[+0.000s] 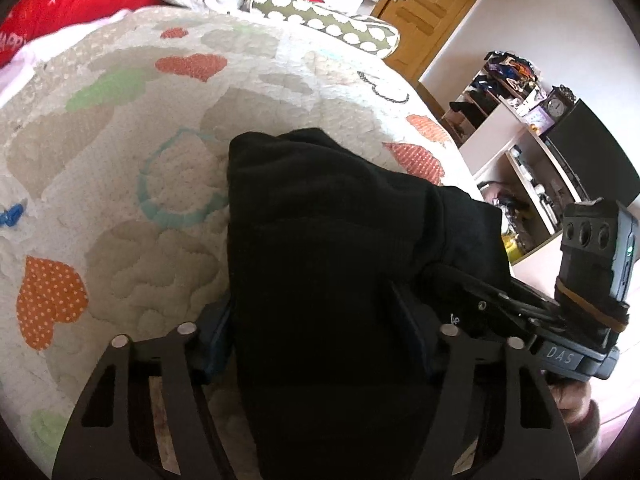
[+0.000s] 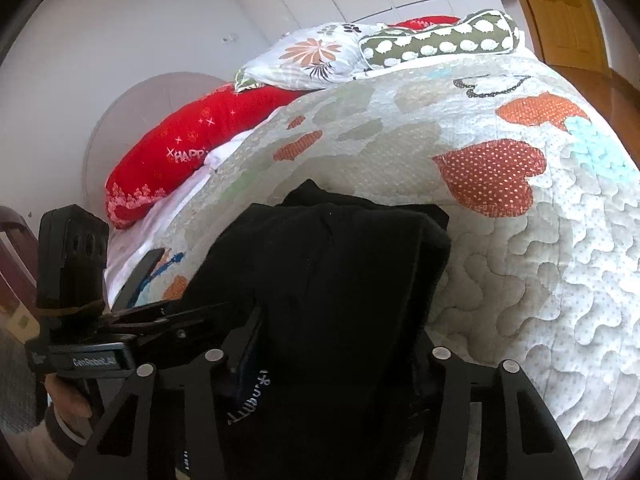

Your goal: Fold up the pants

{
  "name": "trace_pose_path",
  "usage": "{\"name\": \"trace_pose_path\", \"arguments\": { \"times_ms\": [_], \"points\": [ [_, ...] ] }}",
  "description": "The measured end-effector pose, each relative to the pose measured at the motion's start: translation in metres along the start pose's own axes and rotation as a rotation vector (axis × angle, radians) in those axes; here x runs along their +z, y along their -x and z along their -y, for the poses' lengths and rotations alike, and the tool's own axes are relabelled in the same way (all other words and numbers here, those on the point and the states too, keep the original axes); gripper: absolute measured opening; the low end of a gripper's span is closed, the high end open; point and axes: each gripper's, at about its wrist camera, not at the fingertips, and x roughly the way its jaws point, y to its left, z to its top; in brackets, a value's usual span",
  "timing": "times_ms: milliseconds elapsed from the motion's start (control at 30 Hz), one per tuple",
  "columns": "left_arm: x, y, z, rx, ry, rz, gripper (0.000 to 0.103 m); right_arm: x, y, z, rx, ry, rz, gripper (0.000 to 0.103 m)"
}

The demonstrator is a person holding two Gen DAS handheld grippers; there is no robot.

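Black pants [image 1: 320,208] lie bunched in a thick fold on the heart-patterned quilt [image 1: 120,160], near the bed's edge. My left gripper [image 1: 312,312] is shut on the near end of the bundle, and the cloth fills the gap between its fingers. In the right wrist view the same pants [image 2: 332,248] show white lettering near the bottom. My right gripper [image 2: 336,344] is shut on that end in the same way. The two grippers sit side by side. The right one [image 1: 520,304] and the left one [image 2: 160,320] each appear in the other's view, tips buried in cloth.
A red pillow [image 2: 180,160], a floral pillow [image 2: 312,56] and a green spotted bolster [image 2: 440,40] lie at the head of the bed. White shelves [image 1: 520,160] with clutter and a dark screen [image 1: 592,152] stand past the bed's right edge. A wooden door [image 1: 432,12] is behind.
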Motion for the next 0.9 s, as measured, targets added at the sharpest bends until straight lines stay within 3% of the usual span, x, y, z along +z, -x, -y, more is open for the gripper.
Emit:
{"name": "trace_pose_path", "arguments": {
  "times_ms": [167,400,633,733,800,900],
  "points": [
    [0.005,0.012,0.006,0.009,-0.022,0.034,0.045,0.004,0.009,-0.011,0.005,0.015,0.020,0.047],
    [0.032,0.027,0.007,0.027,-0.046,0.087,0.041,0.028,0.017,-0.036,0.024,0.067,0.058,0.045],
    [0.079,0.016,-0.016,0.081,-0.026,0.120,0.043,0.067,-0.003,-0.033,0.010,0.036,0.113,0.046],
    [0.087,-0.017,-0.041,0.203,0.021,0.034,0.047,0.079,-0.034,-0.015,-0.129,0.027,0.068,0.054],
    [0.084,-0.019,-0.053,0.192,0.057,0.033,0.059,0.080,-0.052,0.001,-0.231,0.010,0.005,0.057],
    [0.081,-0.004,-0.057,0.210,0.061,0.076,0.060,0.075,-0.039,0.007,-0.215,-0.014,0.042,0.058]
  ]
}}
